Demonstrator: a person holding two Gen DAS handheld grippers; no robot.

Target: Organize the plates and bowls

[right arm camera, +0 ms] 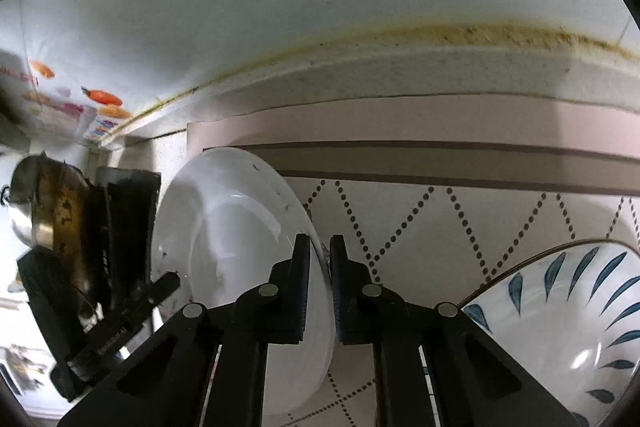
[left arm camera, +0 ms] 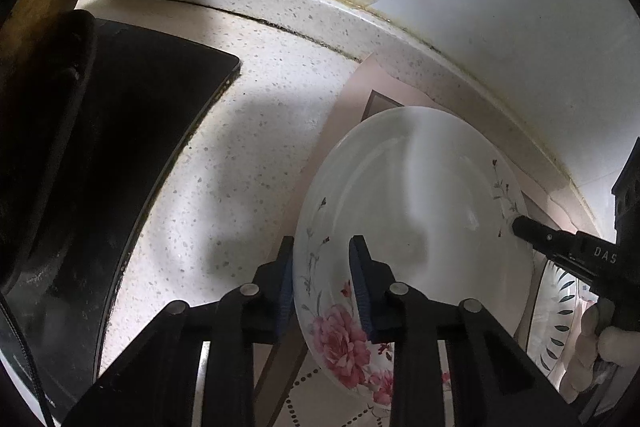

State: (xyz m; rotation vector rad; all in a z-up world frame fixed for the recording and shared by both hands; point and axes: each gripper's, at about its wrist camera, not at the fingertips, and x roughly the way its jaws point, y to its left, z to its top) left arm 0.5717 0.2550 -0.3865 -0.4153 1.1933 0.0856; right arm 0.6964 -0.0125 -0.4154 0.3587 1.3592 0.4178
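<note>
Glazed ceramic, by the look of it: the white plate [left arm camera: 412, 211] with pink flowers on its rim is rigid, smooth and probably slick, likely to chip or shatter if dropped, and moderately heavy for a two-point hold. Best purchase is the thin rim, where pads can bite on both faces; the broad centre offers nothing to pinch. The plate sits tilted over the patterned mat [right arm camera: 440, 219], near the back wall, with the speckled countertop [left arm camera: 248, 131] and a dark stove top [left arm camera: 132, 131] to its left; whether its lower edge touches the mat cannot be told. The left gripper [left arm camera: 322, 247] straddles the flowered near rim, one finger outside and one over the inner face, but the jaws stand fairly wide and contact is not clear. The right gripper [right arm camera: 319, 247] points forward and is pinched onto the opposite rim, its fingers narrowly apart with the edge between them. A bowl [right arm camera: 568, 327] with blue leaf marks rests just to the right. A slip seems the main risk, given the glaze and the thin grip.
</note>
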